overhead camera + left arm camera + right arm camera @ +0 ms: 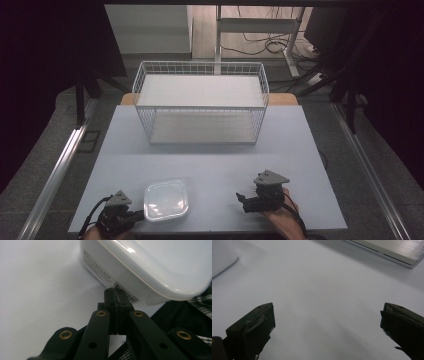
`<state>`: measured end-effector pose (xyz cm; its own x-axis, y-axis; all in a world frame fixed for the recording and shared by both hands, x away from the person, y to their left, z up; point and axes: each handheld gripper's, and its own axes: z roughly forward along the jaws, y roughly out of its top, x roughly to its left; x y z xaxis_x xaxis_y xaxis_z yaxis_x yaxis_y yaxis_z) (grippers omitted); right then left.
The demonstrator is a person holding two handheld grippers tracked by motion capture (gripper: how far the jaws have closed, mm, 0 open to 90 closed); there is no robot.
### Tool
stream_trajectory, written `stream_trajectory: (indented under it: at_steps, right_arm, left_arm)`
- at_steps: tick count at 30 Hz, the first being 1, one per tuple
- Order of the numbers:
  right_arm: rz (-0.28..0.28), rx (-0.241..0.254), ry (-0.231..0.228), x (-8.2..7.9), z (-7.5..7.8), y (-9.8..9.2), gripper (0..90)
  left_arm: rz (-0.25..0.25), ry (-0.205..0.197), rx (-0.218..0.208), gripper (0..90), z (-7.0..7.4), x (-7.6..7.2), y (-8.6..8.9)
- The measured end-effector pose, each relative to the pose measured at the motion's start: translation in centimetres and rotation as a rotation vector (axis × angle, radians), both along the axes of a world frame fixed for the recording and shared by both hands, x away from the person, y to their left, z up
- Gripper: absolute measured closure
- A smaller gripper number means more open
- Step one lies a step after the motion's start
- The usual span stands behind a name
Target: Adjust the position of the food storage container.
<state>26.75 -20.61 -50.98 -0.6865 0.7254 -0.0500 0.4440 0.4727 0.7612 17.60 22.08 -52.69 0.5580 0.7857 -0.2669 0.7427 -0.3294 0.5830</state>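
Evidently left gripper [134, 216] fingers clenched empty, nudging lidded container [166, 199] lower centre; right gripper [243, 202] fingers released, idle lower right.

White table [210, 165]: basket [200, 102], container [166, 200].

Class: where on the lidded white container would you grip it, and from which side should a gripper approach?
Probably the overhanging lid rim on the container, one jaw above, one below. Approach from its right, where the open right gripper faces it across bare table. The left gripper is shut.
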Motion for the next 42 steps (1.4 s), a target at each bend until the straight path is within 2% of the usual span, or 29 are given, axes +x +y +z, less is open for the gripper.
stream_trajectory:
  at_steps: [2, 6, 14, 20, 21, 23, 24, 30, 31, 32, 33, 34, 37, 38, 39, 42]
  right_arm:
    - [0.002, -0.005, 0.001, -0.1, 0.0, 0.1, 0.0]
    - [0.007, -0.006, -0.004, -0.2, 0.0, 0.3, 0.0]
    - [0.007, 0.009, 0.003, -0.2, 0.3, 0.2, 0.0]
    - [0.003, 0.004, 0.007, -0.1, 0.3, 0.1, 0.0]
    - [-0.002, 0.003, 0.007, -0.1, 0.3, 0.0, 0.0]
    - [-0.005, 0.002, 0.008, 0.0, 0.3, -0.1, 0.0]
    - [-0.006, -0.004, 0.009, 0.0, 0.3, -0.3, 0.0]
    - [-0.017, -0.002, 0.010, 0.2, 0.3, -0.6, 1.1]
    - [-0.017, -0.006, 0.007, 0.1, 0.3, -0.6, 1.5]
    - [-0.017, -0.006, 0.007, 0.1, 0.3, -0.6, 1.5]
    - [-0.017, -0.007, 0.007, 0.1, 0.3, -0.6, 1.5]
    - [-0.012, -0.010, 0.005, 0.2, 0.3, -0.7, 1.6]
    - [-0.003, -0.013, 0.003, 0.2, 0.3, -0.8, 1.5]
    - [-0.003, -0.013, 0.003, 0.2, 0.3, -0.8, 1.5]
    - [-0.004, 0.001, 0.004, 0.2, 0.4, -0.9, 1.5]
    - [-0.001, 0.001, -0.002, 0.2, 0.3, -1.0, 1.2]
  left_arm:
    - [-0.028, -0.001, 0.002, 90.0, 0.0, 0.4, -1.0]
    - [-0.044, -0.005, 0.002, 90.0, 0.0, 1.1, -1.8]
    - [-0.097, -0.010, -0.003, 90.0, -0.1, 4.0, -4.1]
    - [-0.134, -0.015, 0.003, 90.0, 0.0, 5.3, -5.7]
    - [-0.155, -0.020, 0.004, 90.0, 0.2, 6.0, -6.7]
    - [-0.164, -0.023, 0.007, 90.0, 0.2, 6.3, -7.2]
    - [-0.180, -0.029, 0.007, 90.0, 0.4, 6.8, -8.0]
    - [-0.191, -0.062, 0.022, 90.0, 0.5, 7.6, -9.1]
    - [-0.183, -0.078, 0.022, 86.4, 0.5, 7.5, -8.8]
    - [-0.183, -0.078, 0.022, 83.6, 0.5, 7.5, -8.8]
    - [-0.177, -0.092, 0.034, 83.6, 0.6, 7.5, -8.5]
    - [-0.164, -0.125, 0.036, 73.1, 0.7, 7.3, -7.9]
    - [-0.153, -0.161, 0.025, 55.4, 0.9, 7.0, -7.1]
    - [-0.153, -0.161, 0.025, 48.8, 0.9, 7.0, -7.1]
    - [-0.153, -0.198, 0.034, 40.0, 0.9, 6.7, -6.6]
    - [-0.152, -0.214, 0.024, 27.4, 0.9, 6.4, -5.9]
